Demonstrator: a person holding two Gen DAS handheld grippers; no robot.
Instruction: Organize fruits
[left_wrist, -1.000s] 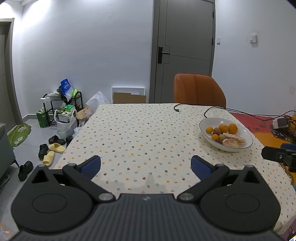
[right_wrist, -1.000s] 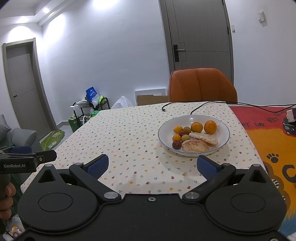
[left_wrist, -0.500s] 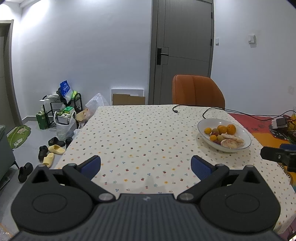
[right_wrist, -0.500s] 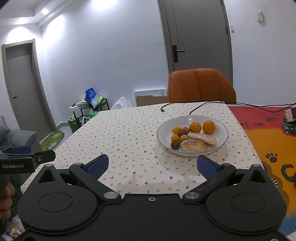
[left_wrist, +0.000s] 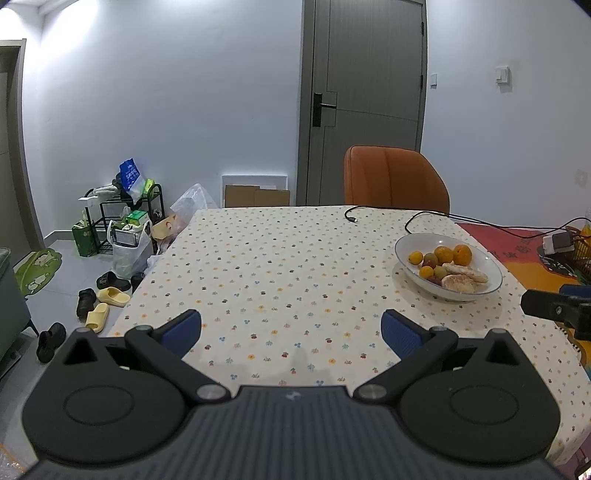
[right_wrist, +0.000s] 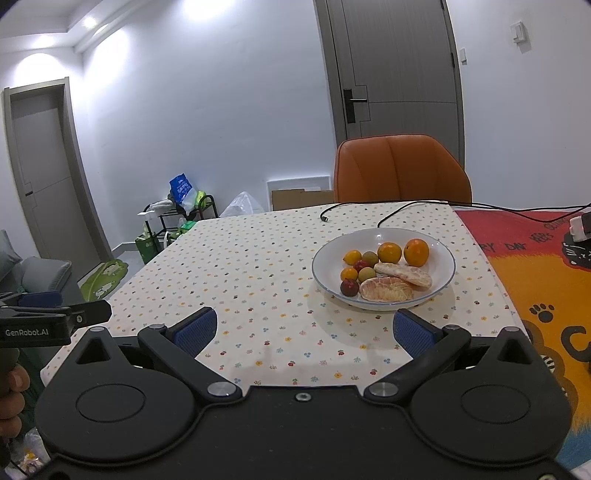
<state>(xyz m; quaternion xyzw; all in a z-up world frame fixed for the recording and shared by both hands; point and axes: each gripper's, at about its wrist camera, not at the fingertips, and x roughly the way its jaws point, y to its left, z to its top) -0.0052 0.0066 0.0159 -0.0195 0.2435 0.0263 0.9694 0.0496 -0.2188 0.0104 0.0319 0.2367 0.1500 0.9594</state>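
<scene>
A white, shallow ceramic bowl (right_wrist: 384, 266) with a thin blue rim sits on the desk (left_wrist: 277, 273), right of centre, on a cream cloth printed with small flowers. In it lie smooth round oranges (right_wrist: 416, 252), smaller yellow and dark red fruits (right_wrist: 349, 287), and two peeled, pale pink citrus segments (right_wrist: 386, 289) with a fibrous surface.

The left tool (left_wrist: 291, 330) is released, its ribbed blue pads wide apart over bare cloth at the near edge. The right tool (right_wrist: 304, 329) is likewise spread and empty, the bowl just beyond its right pad.

The left wrist view alone shows slippers (left_wrist: 110, 295) on the floor; the right wrist view shows a second grey door (right_wrist: 48, 173) and fingers (right_wrist: 13, 384) on a handle.

A black cable (right_wrist: 369, 212) trails behind the bowl, before an orange padded chair (left_wrist: 395, 181).
</scene>
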